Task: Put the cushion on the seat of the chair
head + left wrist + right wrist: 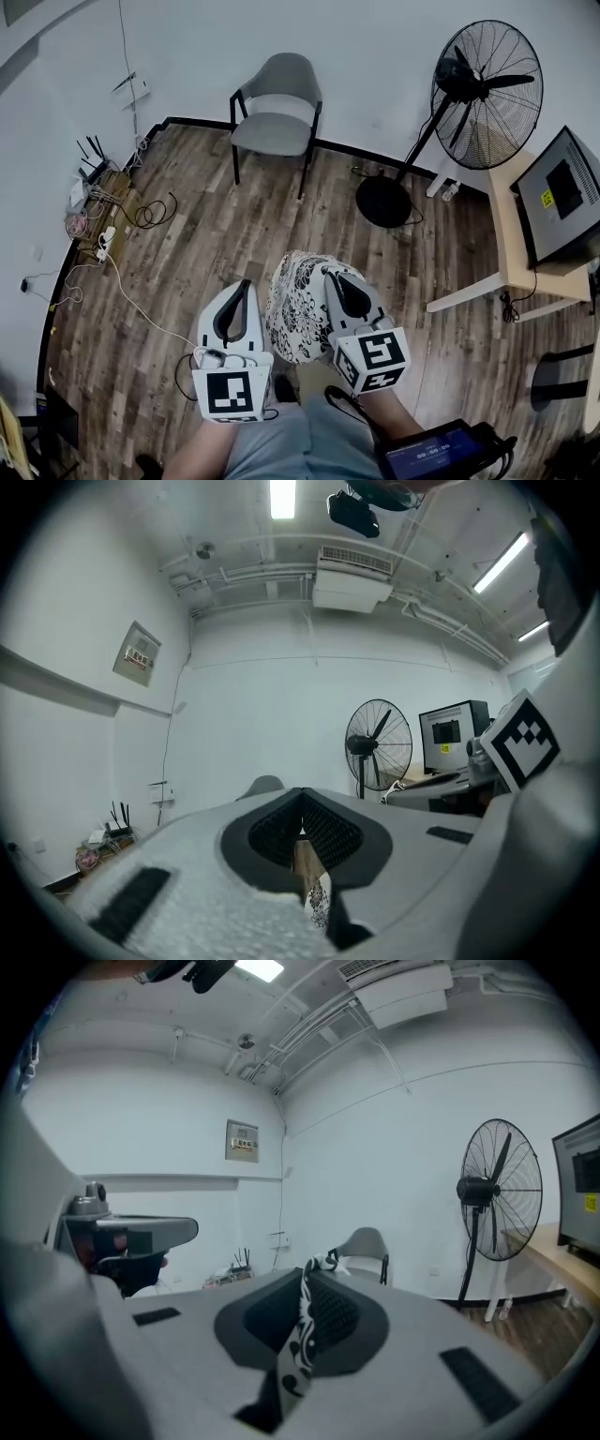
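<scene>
My right gripper (333,277) clamps an edge of the patterned cushion (295,319); my left gripper (244,286), jaws together, sits just beside it. The chair (277,117) stands well ahead.

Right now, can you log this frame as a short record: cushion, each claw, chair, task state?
cushion: black-and-white patterned, held above the wood floor
right claw: shut on the cushion's fabric
left claw: shut, beside the cushion, nothing visibly pinched
chair: grey, seat bare, across the room
task state: cushion not yet on the seat
</scene>
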